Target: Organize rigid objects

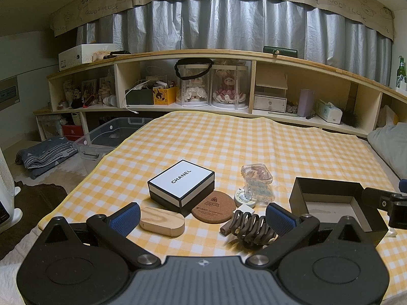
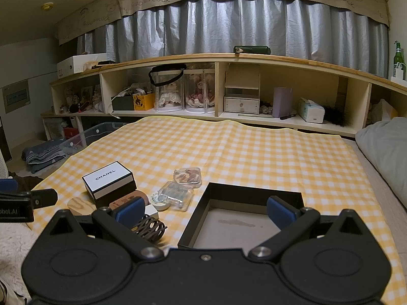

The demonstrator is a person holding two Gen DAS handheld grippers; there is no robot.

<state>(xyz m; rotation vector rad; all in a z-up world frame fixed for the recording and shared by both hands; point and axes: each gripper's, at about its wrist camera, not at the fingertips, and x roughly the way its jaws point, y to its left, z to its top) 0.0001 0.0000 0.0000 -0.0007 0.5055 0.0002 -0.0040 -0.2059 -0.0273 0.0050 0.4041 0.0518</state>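
Two handheld grippers hover low over a bed spread with a yellow checked cloth [image 1: 229,137]. The left gripper [image 1: 202,218] has its jaws spread wide and empty, and so does the right gripper [image 2: 204,209].

In the left wrist view, small rigid items cluster just ahead. A white-lidded Chanel box [image 1: 181,183] sits at 12 o'clock. A rounded wooden block [image 1: 162,221] lies at 10 o'clock, just beside the left blue pad. A cork coaster [image 1: 213,206] lies in the centre. A dark coiled spring-like piece [image 1: 250,228] sits at 2 o'clock. Behind them are a clear plastic case [image 1: 257,180] and a small round dial [image 1: 244,198].

An open black box [image 2: 244,218] lies apart from the cluster. It seems to be the place where the items are to be gathered. It looks empty, so the sorting appears barely begun.

The right wrist view looks straight down into that box and shows its pale, slightly marked floor. The left view catches only one corner of the box, at 3 o'clock, but shows the cluster far more clearly.
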